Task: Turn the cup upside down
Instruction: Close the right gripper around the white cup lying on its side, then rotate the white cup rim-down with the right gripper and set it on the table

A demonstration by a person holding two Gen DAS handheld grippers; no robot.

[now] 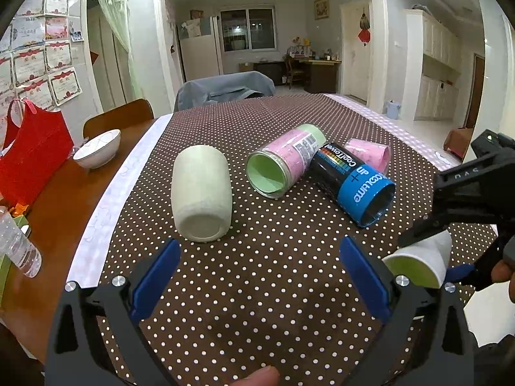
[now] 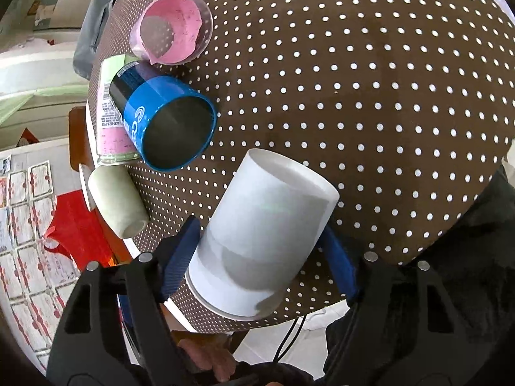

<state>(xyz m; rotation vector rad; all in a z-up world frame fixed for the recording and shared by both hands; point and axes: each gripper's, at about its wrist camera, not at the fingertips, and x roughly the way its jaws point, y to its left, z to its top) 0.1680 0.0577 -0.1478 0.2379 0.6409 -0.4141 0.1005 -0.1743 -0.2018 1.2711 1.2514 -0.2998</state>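
Observation:
My right gripper (image 2: pixel 260 254) is shut on a white cup (image 2: pixel 267 231) with a green inside, holding it tilted above the near right part of the dotted tablecloth (image 2: pixel 370 80). In the left wrist view the same cup (image 1: pixel 421 259) shows at the right with its green mouth facing me, held by the right gripper (image 1: pixel 428 244). My left gripper (image 1: pixel 260 276) is open and empty, low over the cloth. Just beyond it a pale green cup (image 1: pixel 201 193) lies on its side.
A green-and-pink cup (image 1: pixel 283 160), a black-and-blue cup (image 1: pixel 357 183) and a pink cup (image 1: pixel 370 154) lie on their sides mid-table. On the bare wood at left are a white bowl (image 1: pixel 98 149), a red bag (image 1: pixel 32 157) and a water bottle (image 1: pixel 17 244).

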